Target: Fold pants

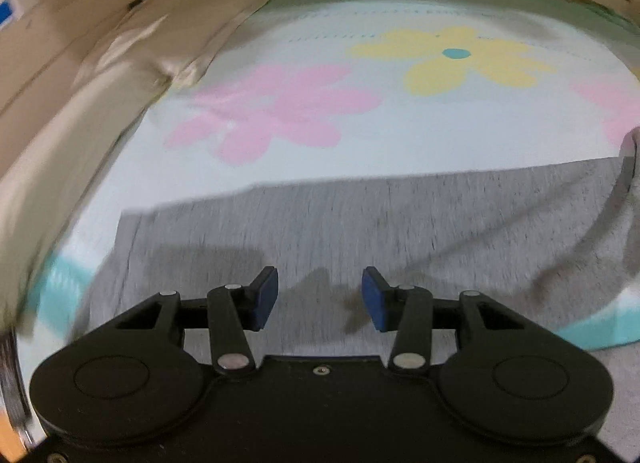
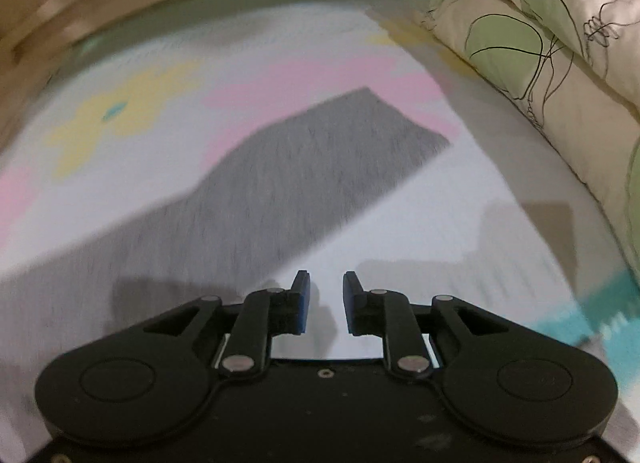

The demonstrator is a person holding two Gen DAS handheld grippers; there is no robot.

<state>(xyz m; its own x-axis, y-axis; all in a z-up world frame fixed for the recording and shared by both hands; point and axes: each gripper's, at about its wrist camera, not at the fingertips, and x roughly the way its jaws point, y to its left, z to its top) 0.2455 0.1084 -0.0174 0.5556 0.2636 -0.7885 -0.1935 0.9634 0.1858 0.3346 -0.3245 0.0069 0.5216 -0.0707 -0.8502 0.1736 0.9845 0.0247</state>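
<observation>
On a flowered bed (image 1: 400,135), grey pants (image 1: 360,231) are lying flat; both grippers, left (image 1: 319,297) wide, right (image 2: 327,301) narrow, are hovering empty, likely needing a fresh edge grasp.

No legible text or labels.

Both grippers' fingers (image 1: 265,295) (image 2: 301,303) apart, empty.

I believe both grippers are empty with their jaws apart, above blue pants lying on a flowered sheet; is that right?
Not quite: the pants are grey, not blue, as both wrist views show. The rest holds: the left gripper and right gripper are empty with jaws apart, above the flowered sheet.
</observation>
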